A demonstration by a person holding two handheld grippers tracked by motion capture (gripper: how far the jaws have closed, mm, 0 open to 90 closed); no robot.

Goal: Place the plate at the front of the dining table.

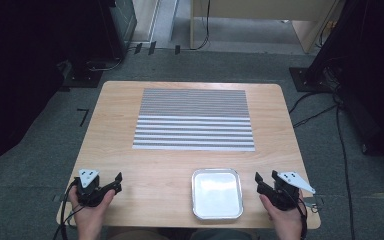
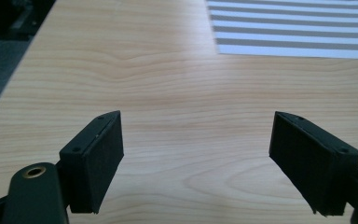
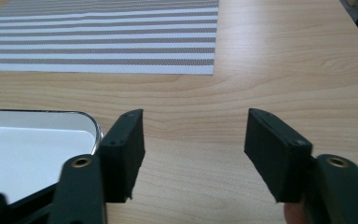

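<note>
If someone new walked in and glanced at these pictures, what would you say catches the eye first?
Probably the grey-and-white striped mat, lying flat across the far middle of the wooden table. Next comes the shiny white tray with its metal rim, at the near edge, right of centre. The left gripper and the right gripper flank it, both open with nothing between their jaws, the right one close beside the tray.

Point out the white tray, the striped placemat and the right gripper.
white tray (image 1: 217, 192): high view, middle of its bare floor.
striped placemat (image 1: 194, 120): high view, middle of the mat.
right gripper (image 3: 195, 154): right gripper view, midway between its open jaws.
</note>
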